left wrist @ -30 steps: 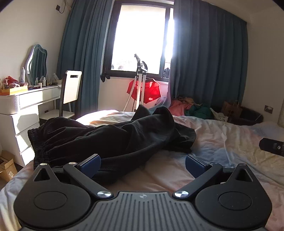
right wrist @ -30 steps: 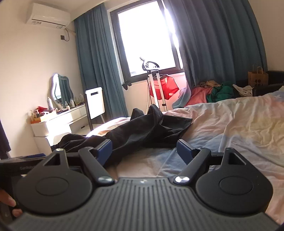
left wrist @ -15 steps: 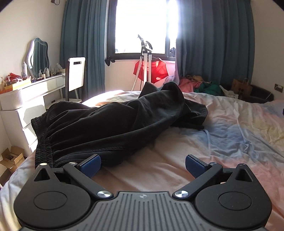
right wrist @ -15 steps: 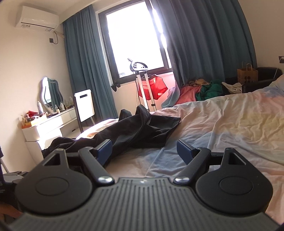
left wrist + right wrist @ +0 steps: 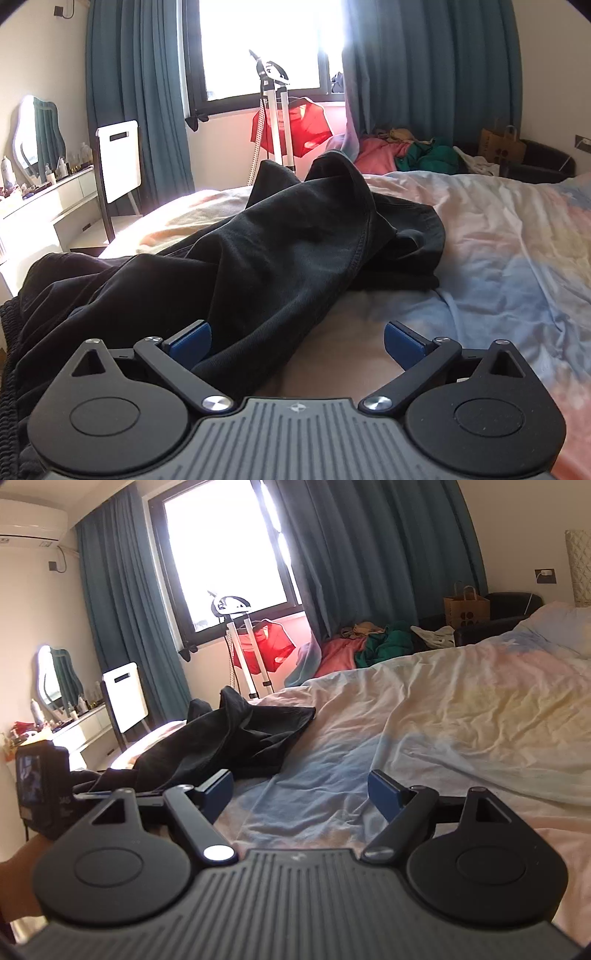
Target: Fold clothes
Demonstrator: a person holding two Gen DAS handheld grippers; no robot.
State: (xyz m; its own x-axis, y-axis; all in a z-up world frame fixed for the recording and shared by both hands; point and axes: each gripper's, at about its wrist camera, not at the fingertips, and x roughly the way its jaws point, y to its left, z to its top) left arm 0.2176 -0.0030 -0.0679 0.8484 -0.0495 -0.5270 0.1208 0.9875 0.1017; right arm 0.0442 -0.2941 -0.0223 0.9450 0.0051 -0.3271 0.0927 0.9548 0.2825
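Where the black trousers (image 5: 236,266) lie crumpled across the bed (image 5: 517,258), their long axis runs from the near left edge of the mattress toward the far middle, slanting away to the right in the left wrist view. An elastic, ribbed waistband (image 5: 9,369) sits at the near left end, partly cut off by the frame edge; the leg ends lie at the far end, one of them pushed up into a peak (image 5: 332,162) near the window side. Which leg lies over which is hard to tell, since the cloth is bunched and dark.

With its jaws standing wide apart, the left gripper (image 5: 297,341) is held low and level over the near edge of the bed, pointing along the trousers. Its left blue pad (image 5: 190,338) is against or just over a fold of the black cloth, while the right one (image 5: 400,341) is above bare sheet; whether the left pad actually touches cannot be told.

Level as well, the right gripper (image 5: 301,794) has its jaws spread and holds nothing, with only the pastel sheet between the pads. It points across the bed, and the trousers (image 5: 229,738) lie ahead to its left. At the left edge of that view the back of the left gripper (image 5: 40,786) shows with a small lit screen, and part of a hand (image 5: 18,882) below it, cut off by the frame.
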